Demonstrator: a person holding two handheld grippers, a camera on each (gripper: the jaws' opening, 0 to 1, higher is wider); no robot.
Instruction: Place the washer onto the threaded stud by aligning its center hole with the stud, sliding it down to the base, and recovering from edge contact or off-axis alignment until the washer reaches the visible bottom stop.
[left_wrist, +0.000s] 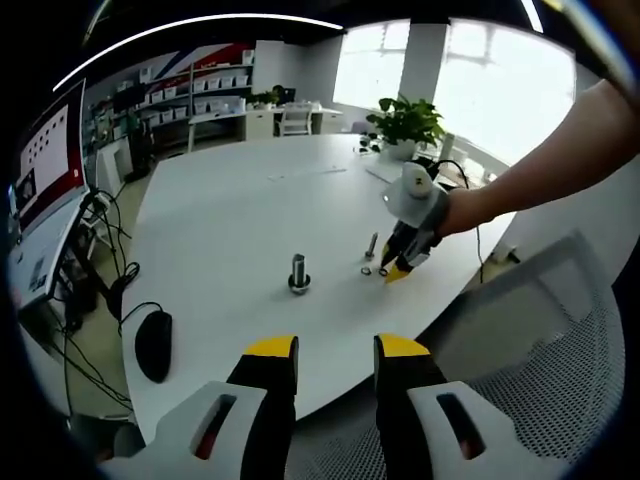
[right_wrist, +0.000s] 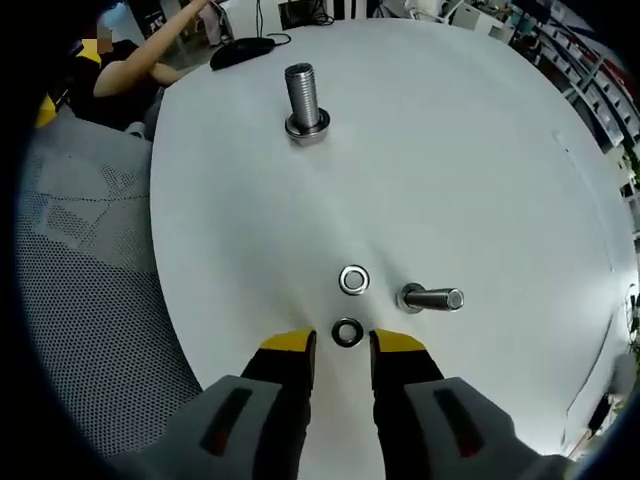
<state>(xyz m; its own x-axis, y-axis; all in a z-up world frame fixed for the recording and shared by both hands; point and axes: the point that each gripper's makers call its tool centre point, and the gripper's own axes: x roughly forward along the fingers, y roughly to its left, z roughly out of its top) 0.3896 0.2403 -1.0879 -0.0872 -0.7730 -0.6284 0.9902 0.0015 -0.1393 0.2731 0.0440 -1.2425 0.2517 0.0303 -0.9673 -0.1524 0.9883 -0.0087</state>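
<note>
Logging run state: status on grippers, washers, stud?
Right gripper open, straddling dark washer. Left gripper open, clear of table. Large stud upright. Path unobstructed.

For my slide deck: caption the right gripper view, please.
Open right gripper hovers at a washer on the white table.

Table: I see it across the middle of both views, carrying every part.
Tall stud: top centre of my right gripper view, upright on the table.
Short stud: right of centre there, well below the tall one.
Upper washer: flat, just left of the short stud.
Lower washer: below it, just ahead of my right gripper.
Mouse: lower left of my left gripper view, on the table edge.
Chair: left side, beside the table.
</note>
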